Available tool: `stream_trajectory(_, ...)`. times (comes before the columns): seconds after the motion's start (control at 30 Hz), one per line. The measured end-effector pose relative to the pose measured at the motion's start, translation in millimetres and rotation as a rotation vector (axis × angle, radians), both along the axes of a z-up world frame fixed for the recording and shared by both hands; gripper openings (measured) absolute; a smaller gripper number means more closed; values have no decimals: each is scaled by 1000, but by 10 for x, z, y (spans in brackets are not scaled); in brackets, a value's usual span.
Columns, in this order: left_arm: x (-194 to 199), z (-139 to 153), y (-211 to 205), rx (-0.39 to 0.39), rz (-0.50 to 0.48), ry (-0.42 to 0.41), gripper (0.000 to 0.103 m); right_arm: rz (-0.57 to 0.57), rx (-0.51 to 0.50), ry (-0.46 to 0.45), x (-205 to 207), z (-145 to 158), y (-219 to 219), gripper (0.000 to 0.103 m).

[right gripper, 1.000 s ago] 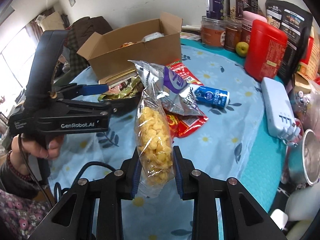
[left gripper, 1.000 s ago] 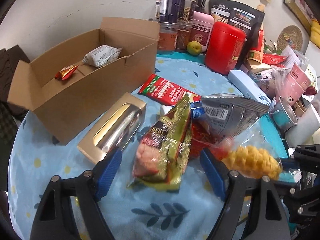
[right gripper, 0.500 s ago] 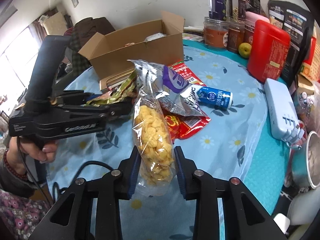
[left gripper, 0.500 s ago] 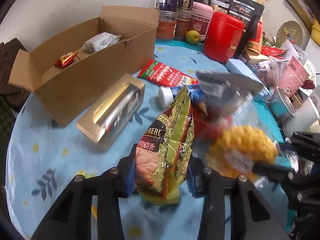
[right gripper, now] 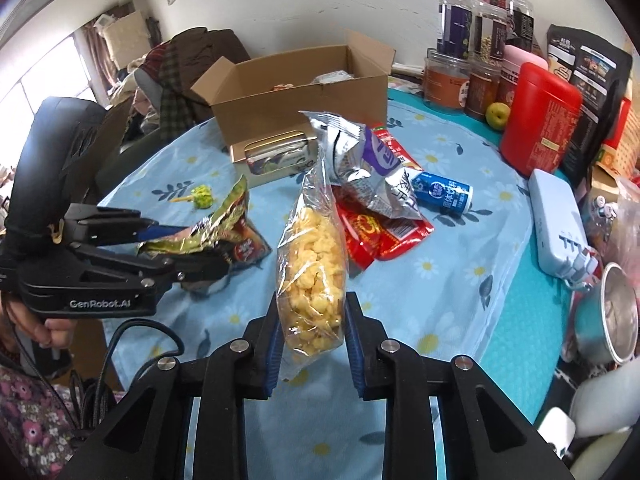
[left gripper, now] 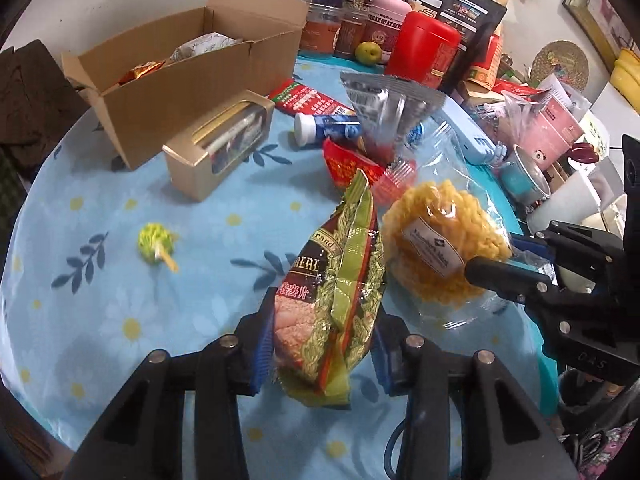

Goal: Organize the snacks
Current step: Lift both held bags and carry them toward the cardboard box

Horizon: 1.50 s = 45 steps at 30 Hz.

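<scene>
Covering the round table, a floral blue cloth (right gripper: 460, 292) lies beneath a white wall (right gripper: 280, 4).

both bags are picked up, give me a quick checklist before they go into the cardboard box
1. Left gripper shut on the green cereal bag: ok.
2. Right gripper shut on the clear bag of yellow puffs: ok.
3. Cardboard box open on top: ok.
4. Room in the box: cannot tell; two small packets already lie inside and the floor is mostly hidden.
5. Path to the box: not ok for a low route; the gold window box stands right in front of it.
6. Bags free of the table pile: cannot tell; the silver bag sits close behind the puffs.
</scene>
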State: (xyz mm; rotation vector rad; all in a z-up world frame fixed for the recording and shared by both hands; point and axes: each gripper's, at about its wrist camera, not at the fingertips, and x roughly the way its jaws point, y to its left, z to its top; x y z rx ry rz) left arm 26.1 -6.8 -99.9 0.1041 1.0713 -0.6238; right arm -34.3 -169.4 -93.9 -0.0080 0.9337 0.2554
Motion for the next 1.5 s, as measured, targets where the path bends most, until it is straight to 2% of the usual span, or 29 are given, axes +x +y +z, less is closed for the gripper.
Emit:
stream_trajectory(0.17,-26,-92,-12,16,-1,-1,41,44,2,11,-31,-47,77,29)
stream_trajectory(0.27,37,-229,-12,5,6,39,41,48,9,52,98,-173,123,41)
stream_trajectory(0.33,92,-310,13,-15,17,65,41,38,13,56,163,-234,134,44)
stream_trajectory(0.5,128,-311,64,-39,42,23,41,31,137,93,320,-354,46,46)
stream_trajectory(0.57,120,-307,59,-29,46,-1,40,34,154,95,327,-364,46,46)
stream_trajectory(0.67,125,-297,83,-21,53,-18,33,51,163,81,316,-353,59,42)
stream_trajectory(0.83,139,-266,154,-29,86,-21,31,58,195,53,263,-255,55,29)
stream_trajectory(1.13,100,-72,303,-4,145,-81,31,31,82,6,175,-51,75,25)
stream_trajectory(1.5,75,297,383,-39,158,-155,31,112,96,-74,167,335,202,25)
